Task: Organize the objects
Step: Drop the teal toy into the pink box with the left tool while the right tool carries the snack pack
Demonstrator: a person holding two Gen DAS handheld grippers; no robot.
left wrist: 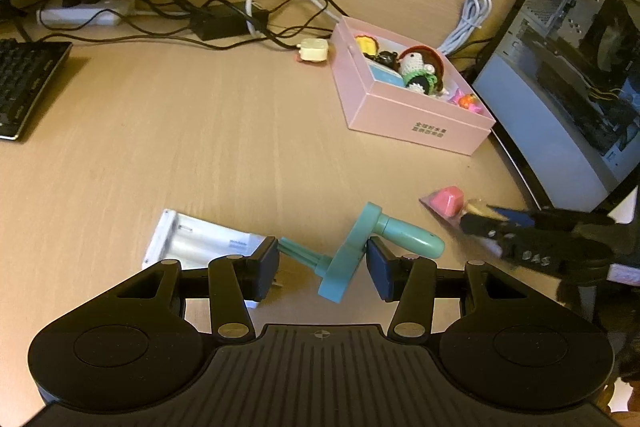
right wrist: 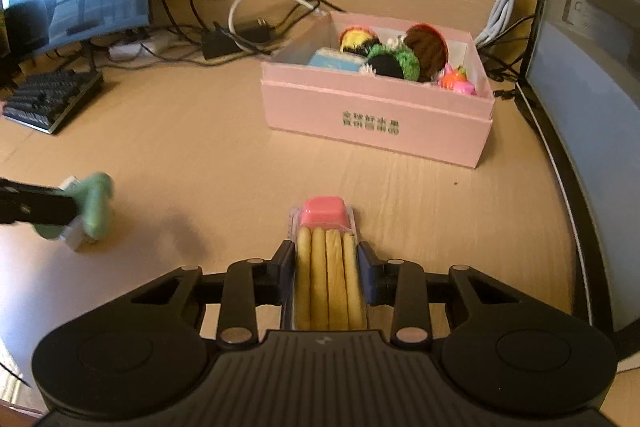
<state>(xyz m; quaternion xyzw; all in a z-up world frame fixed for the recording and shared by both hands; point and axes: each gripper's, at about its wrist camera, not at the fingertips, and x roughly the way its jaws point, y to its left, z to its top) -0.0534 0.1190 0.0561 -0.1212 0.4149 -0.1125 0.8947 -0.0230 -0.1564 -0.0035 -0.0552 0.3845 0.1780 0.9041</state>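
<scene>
The right gripper's (right wrist: 327, 269) jaws pinch a clear snack pack of biscuit sticks with pink dip (right wrist: 326, 259); the left gripper's (left wrist: 322, 265) jaws hold a teal plastic hand-crank toy (left wrist: 352, 249). Next, presumably, both go to the pink cardboard box (right wrist: 376, 123) across the desk (right wrist: 200, 147).

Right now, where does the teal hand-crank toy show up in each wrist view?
Left wrist: the teal hand-crank toy sits low centre, between the left hand-held gripper pads.
Right wrist: far left edge, blurred, partly behind a dark gripper finger.
Shared landmark: the pink box, beyond the toy in both views.
</scene>
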